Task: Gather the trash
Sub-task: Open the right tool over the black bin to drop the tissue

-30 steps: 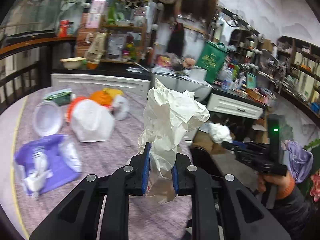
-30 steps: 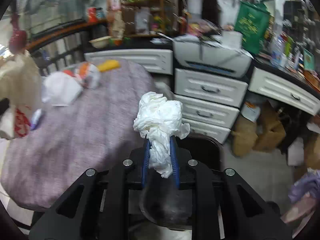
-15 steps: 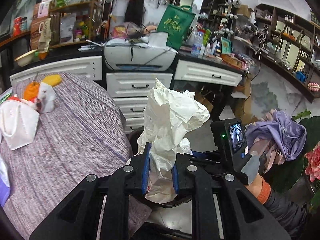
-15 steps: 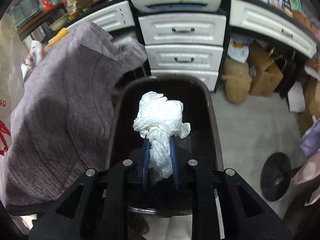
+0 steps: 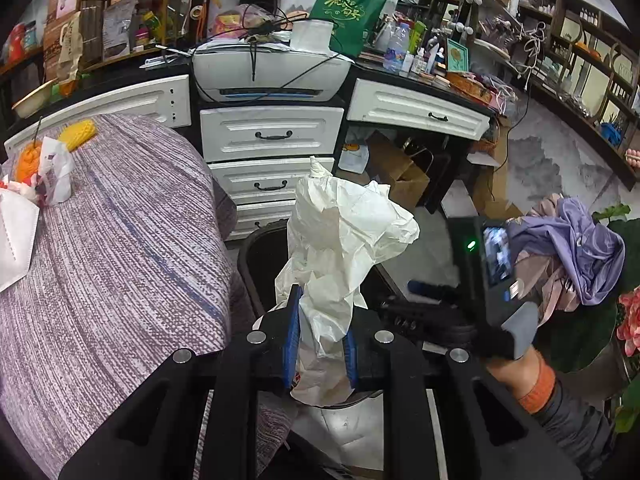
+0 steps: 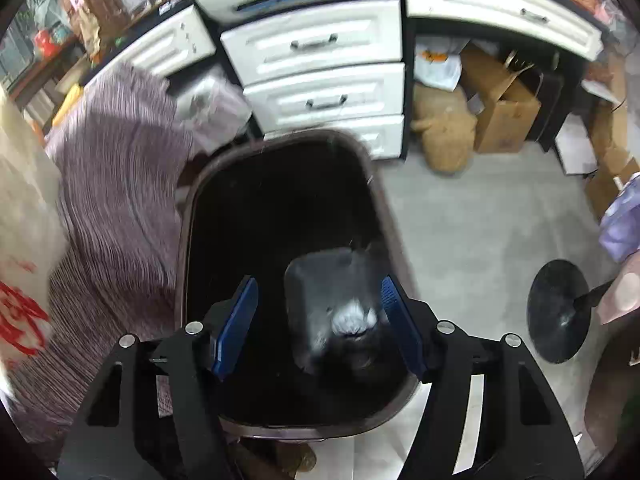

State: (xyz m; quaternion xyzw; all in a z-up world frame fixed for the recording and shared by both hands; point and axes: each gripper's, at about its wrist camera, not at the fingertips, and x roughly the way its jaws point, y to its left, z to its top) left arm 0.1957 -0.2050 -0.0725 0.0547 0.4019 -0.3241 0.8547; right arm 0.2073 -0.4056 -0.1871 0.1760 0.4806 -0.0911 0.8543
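Observation:
My left gripper (image 5: 320,336) is shut on a crumpled cream paper bag (image 5: 344,240), held upright just over the near rim of the black trash bin (image 5: 250,264). The same bag, with red print, fills the left edge of the right wrist view (image 6: 24,240). My right gripper (image 6: 316,320) points down into the bin (image 6: 186,220); its jaws are opening and its blue pads (image 6: 236,320) press on nothing. The white tissue wad (image 6: 354,318) lies at the bottom of the bin, below and between the pads.
A table with a purple woven cloth (image 5: 120,260) stands left of the bin, carrying a white mask (image 5: 16,240) and orange and yellow litter (image 5: 76,136). White drawers (image 5: 272,136) are behind. A black round stand base (image 6: 558,312) sits on the floor to the right, with cardboard boxes (image 6: 504,120) behind.
The right jaws parted and the tissue wad dropped from them into the bin. Both grippers swung from the table to the bin and came down; the left still grips the paper bag.

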